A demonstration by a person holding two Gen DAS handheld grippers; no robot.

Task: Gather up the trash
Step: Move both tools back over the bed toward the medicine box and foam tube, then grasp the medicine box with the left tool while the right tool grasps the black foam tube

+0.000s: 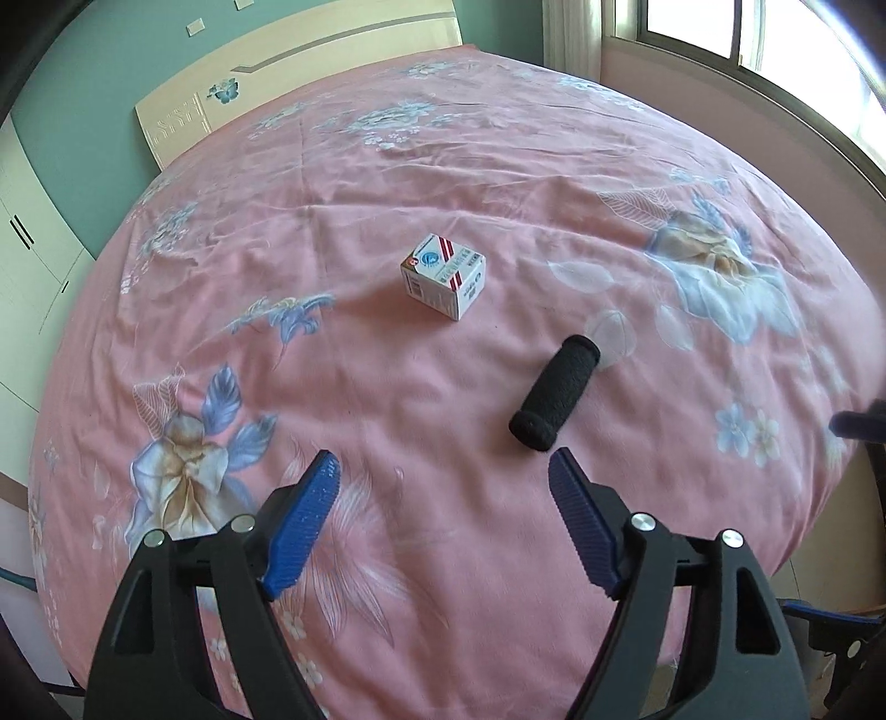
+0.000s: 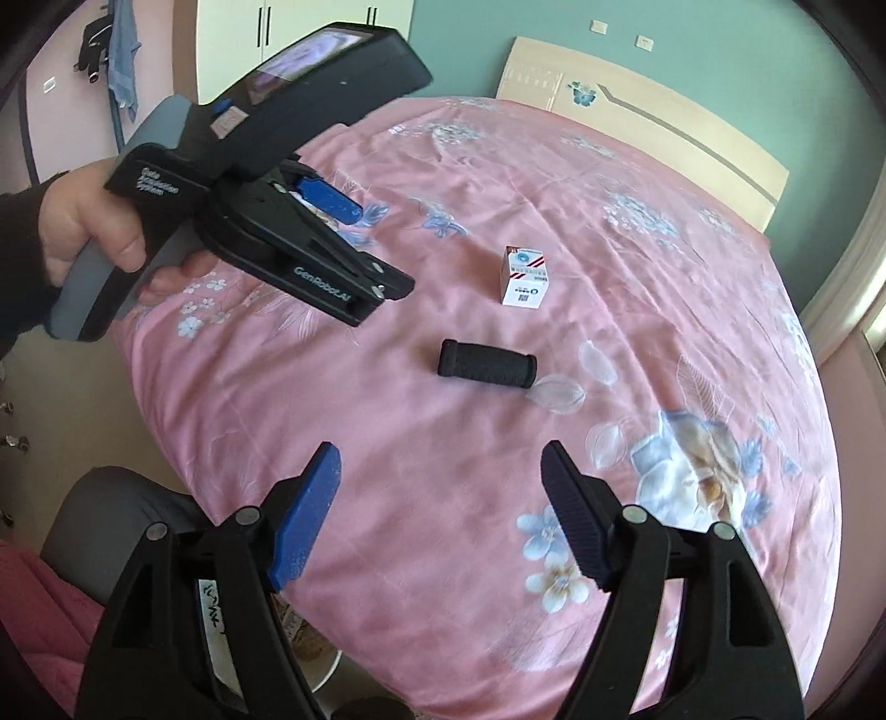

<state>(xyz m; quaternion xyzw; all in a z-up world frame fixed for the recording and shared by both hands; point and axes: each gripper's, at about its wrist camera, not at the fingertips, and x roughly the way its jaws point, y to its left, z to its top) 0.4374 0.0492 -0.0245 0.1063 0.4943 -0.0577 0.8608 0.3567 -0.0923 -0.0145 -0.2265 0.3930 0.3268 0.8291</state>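
A small white box [image 1: 444, 282] with red stripes lies near the middle of the pink flowered bedspread [image 1: 387, 194]. A black foam cylinder [image 1: 555, 400] lies to its right, closer to me. My left gripper [image 1: 443, 471] is open and empty, hovering over the bed short of the cylinder. In the right wrist view the box [image 2: 524, 275] and the cylinder [image 2: 487, 366] lie ahead of my right gripper [image 2: 440, 457], which is open and empty. The left gripper [image 2: 354, 255] shows at the upper left there, held in a hand over the bed's edge.
A cream headboard [image 1: 288, 72] stands at the far end of the bed, with a window [image 1: 775, 44] at the right. White wardrobes [image 1: 27, 249] are at the left. A grey chair [image 2: 116, 515] and a container with paper [image 2: 299, 637] sit below the bed's near edge.
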